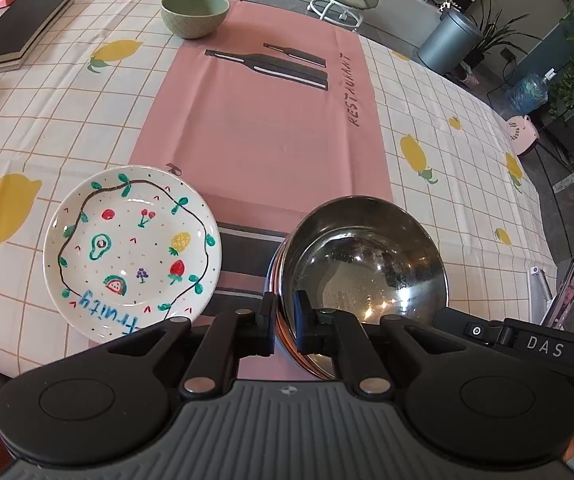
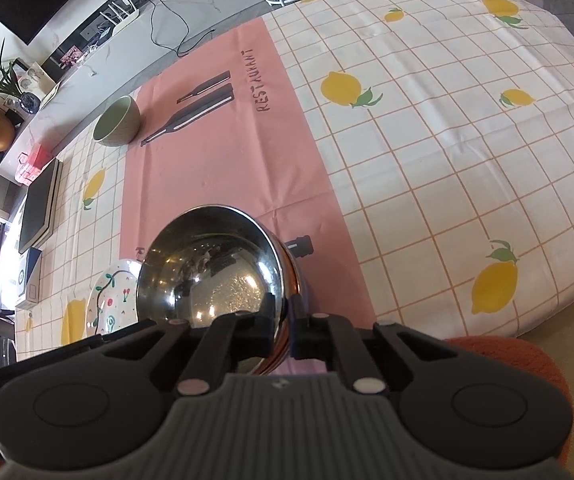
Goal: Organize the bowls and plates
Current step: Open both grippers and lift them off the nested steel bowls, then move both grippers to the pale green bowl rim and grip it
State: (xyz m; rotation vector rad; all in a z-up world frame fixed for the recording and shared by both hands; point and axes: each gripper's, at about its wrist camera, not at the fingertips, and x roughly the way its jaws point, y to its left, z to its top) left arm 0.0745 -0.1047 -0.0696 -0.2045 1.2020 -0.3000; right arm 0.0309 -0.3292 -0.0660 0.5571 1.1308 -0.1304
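Over the pink mat (image 1: 263, 128), both grippers (image 1: 285, 312) (image 2: 285, 316) pinch the seemingly empty steel bowl's (image 1: 367, 252) rim.

Pink runner (image 1: 263, 128): centre of worktop, printed "RESTAURANT".
Lemon-print cloth (image 1: 439, 120): covers worktop.
Black book (image 1: 19, 28): 10 o'clock.
White stool (image 1: 343, 0): 12 o'clock, on floor.
Grey bin (image 1: 451, 36): 1 o'clock.

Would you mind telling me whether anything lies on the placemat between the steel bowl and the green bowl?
Nothing visible does. The steel bowl, gripped at its rim by both grippers, faces a bare stretch of pink placemat up to the green bowl. The painted plate sits off to the left.
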